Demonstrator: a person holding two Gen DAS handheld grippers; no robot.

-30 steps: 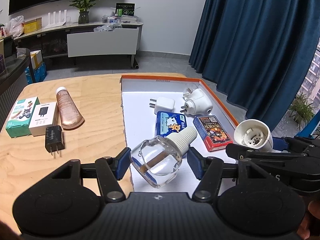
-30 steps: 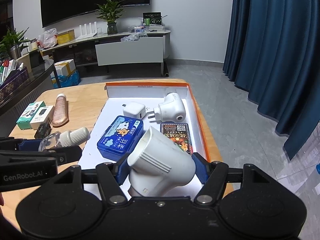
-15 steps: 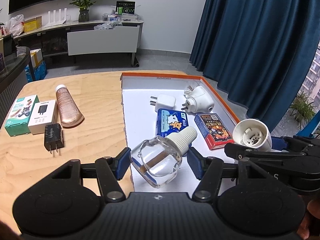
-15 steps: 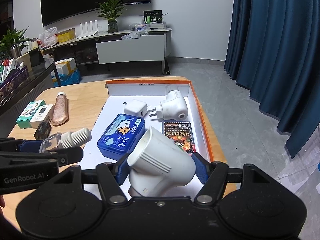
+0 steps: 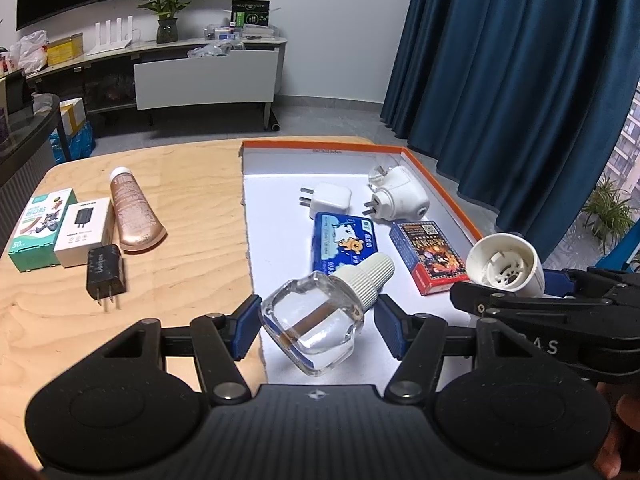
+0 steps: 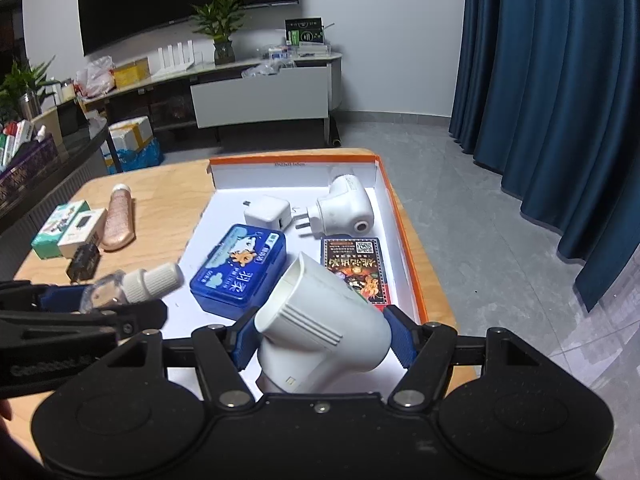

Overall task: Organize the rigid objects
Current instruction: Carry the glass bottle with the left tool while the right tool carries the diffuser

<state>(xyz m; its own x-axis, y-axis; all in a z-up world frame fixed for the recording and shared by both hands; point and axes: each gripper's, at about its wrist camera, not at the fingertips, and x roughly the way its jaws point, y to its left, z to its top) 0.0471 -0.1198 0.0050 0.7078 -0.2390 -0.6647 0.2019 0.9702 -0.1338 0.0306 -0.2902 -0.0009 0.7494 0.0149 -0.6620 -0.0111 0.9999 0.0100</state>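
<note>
My left gripper (image 5: 316, 326) is shut on a clear liquid bottle (image 5: 316, 322) with a white ribbed cap, held above the near edge of the orange-rimmed white tray (image 5: 440, 184). My right gripper (image 6: 322, 340) is shut on a white plug-in heater (image 6: 320, 336), held above the tray's near right part; it also shows in the left wrist view (image 5: 506, 262). In the tray lie a white charger (image 5: 330, 202), a second white plug-in heater (image 5: 398, 200), a blue tin (image 5: 346, 246) and a red card box (image 5: 426, 256).
On the wooden table (image 5: 192, 216) left of the tray lie a rose-gold tube (image 5: 134, 216), a white charger box (image 5: 84, 230), a green box (image 5: 38, 234) and a black plug adapter (image 5: 105, 276). Blue curtains hang on the right. A TV console stands behind.
Both grippers have drawn back and up a little from the tray with their objects still held. Nothing on the table or in the tray has moved.
</note>
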